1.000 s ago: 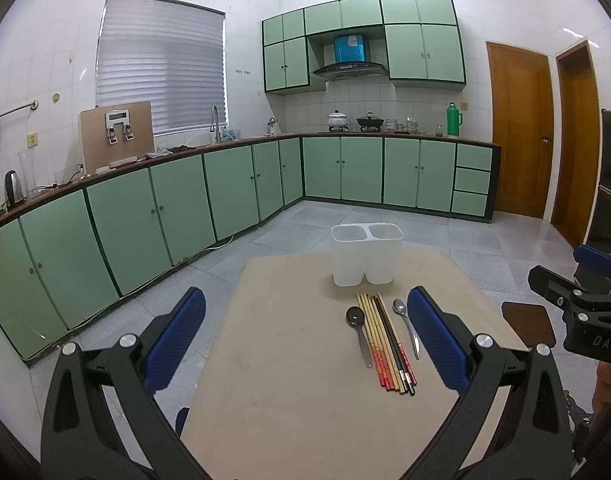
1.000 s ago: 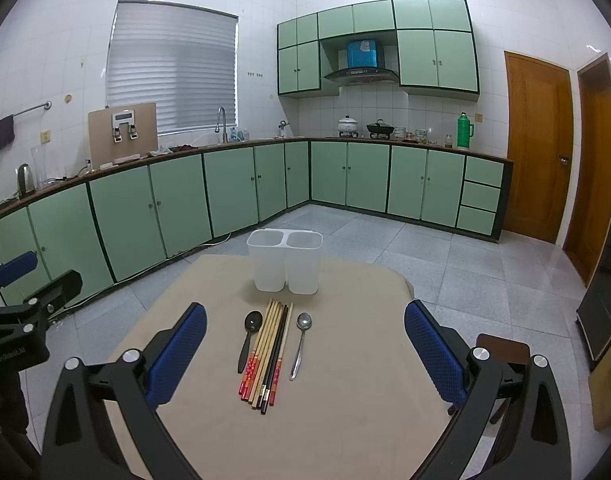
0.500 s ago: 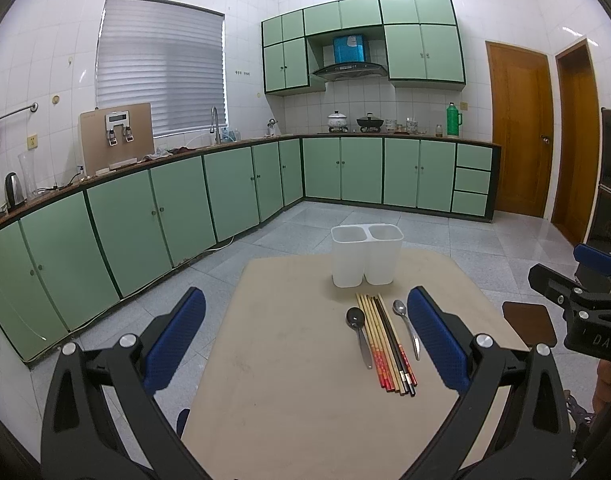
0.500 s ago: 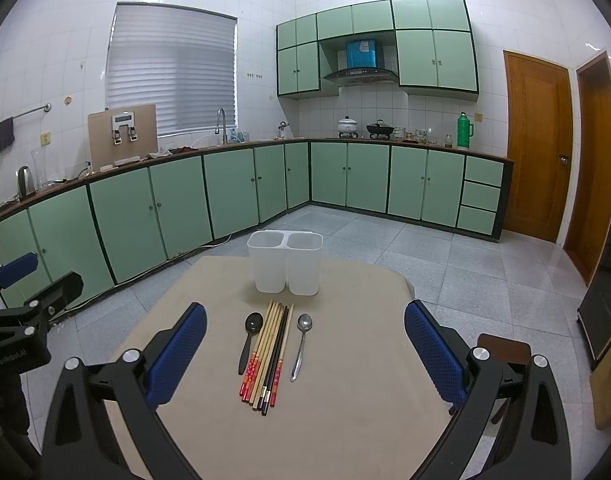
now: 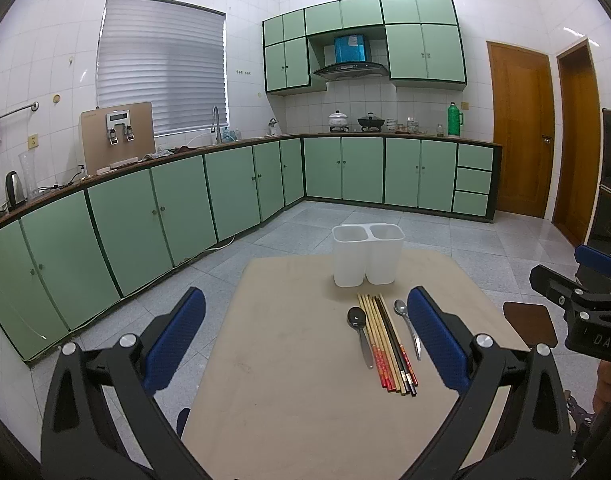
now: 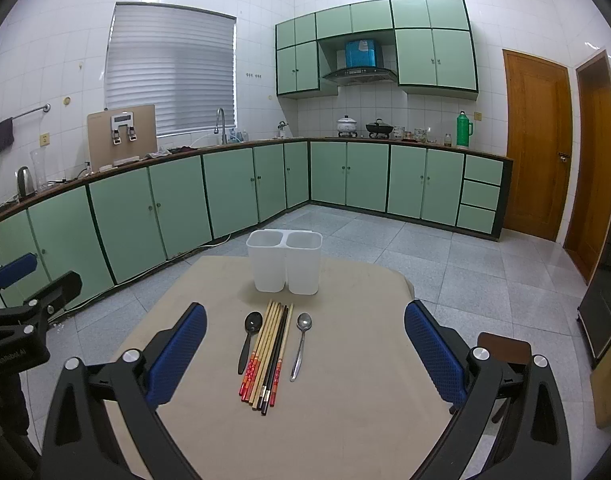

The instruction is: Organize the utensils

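A white two-compartment holder [image 5: 367, 254] [image 6: 284, 262] stands upright at the far side of a beige table [image 5: 289, 380] [image 6: 345, 400]. In front of it lie several chopsticks [image 5: 385, 342] [image 6: 269, 350] in a bundle, flanked by a black spoon [image 5: 358, 330] [image 6: 249, 334] and a silver spoon [image 5: 407, 326] [image 6: 300, 342]. My left gripper [image 5: 305, 332] hovers open, above the table's left part; the utensils lie near its right finger. My right gripper [image 6: 305, 344] is open too, held above the utensils, which lie between its fingers in view. Both hold nothing.
Green cabinets [image 5: 153, 216] and a counter run along the left and back walls. Tiled floor surrounds the table. A brown stool [image 5: 529, 322] [image 6: 505, 350] stands to the right of the table. Wooden doors [image 6: 537, 144] are at the far right.
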Demonstrator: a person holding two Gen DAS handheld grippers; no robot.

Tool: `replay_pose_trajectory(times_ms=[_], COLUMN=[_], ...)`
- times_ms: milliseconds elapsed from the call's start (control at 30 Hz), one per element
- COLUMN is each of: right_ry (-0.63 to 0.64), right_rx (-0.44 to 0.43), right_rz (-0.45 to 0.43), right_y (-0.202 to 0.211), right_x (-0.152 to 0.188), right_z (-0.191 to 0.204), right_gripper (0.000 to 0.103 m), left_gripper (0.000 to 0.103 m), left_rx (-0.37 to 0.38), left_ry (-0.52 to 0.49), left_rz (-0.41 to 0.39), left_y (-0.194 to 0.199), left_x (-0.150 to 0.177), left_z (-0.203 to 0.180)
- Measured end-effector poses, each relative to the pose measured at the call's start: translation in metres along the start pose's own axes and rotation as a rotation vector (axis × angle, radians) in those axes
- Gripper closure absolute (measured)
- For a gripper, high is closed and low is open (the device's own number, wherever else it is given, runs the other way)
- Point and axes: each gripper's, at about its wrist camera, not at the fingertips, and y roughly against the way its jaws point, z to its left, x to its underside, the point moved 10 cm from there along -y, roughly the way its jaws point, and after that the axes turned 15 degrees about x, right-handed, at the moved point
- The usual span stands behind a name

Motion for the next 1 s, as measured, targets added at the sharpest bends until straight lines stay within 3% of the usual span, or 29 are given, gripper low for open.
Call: replay_pose_trajectory(times_ms=[667,1000], right_ry=[-0.009,-0.015], right_rx=[0.005,0.007], right_rz=[0.009,0.026], right_y=[-0.005,-0.015], right_x=[0.005,0.008], right_z=[0.0,-0.002], right_gripper=[0.006,0.006], left_gripper=[0.005,0.005], left_rx=[-0.003,-0.006], left_ry=[0.003,0.006], left_rz=[0.007,0.031], left_y=[0.0,-0.023], left_x=[0.002,0.012], left_z=[0.002,0.005])
